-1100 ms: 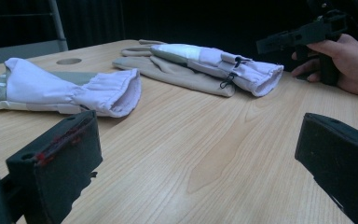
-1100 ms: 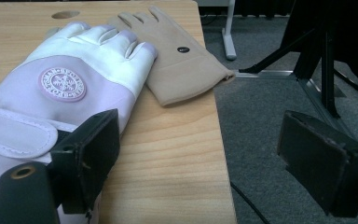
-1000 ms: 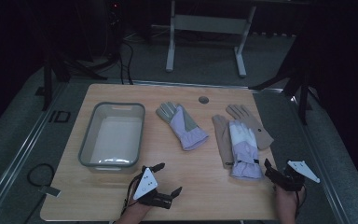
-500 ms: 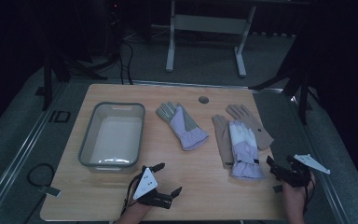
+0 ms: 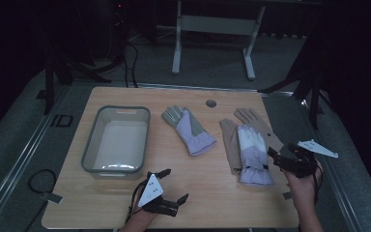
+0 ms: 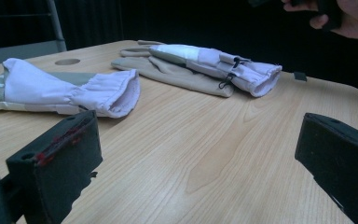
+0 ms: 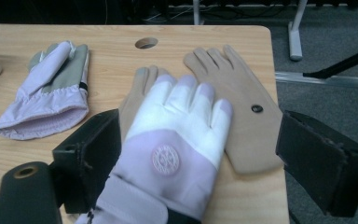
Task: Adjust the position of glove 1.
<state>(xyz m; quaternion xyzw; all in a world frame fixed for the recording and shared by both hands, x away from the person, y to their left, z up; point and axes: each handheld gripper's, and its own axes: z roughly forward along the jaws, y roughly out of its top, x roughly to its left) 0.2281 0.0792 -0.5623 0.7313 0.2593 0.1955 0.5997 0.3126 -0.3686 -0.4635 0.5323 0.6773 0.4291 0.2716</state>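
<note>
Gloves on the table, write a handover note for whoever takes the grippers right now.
Right gripper: open, jaws either side of the cuff end of the white glove, not shut on it.
Left gripper: open, holding nothing, at the near edge of the table.
White glove lies on top of two tan gloves. The other lilac glove lies alone mid-table. Bin at left holds nothing.
Done: nothing lifted. Left, probably: grasp the white glove, then move the gloves.

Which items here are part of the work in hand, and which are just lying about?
In play:
right claw, open
white-and-lilac glove between its jaws
tan gloves beneath that glove

Lying about, as far as this shows:
grey-palmed lilac glove, lying apart
clear bin, nothing in it
left claw, open over bare wood
</note>
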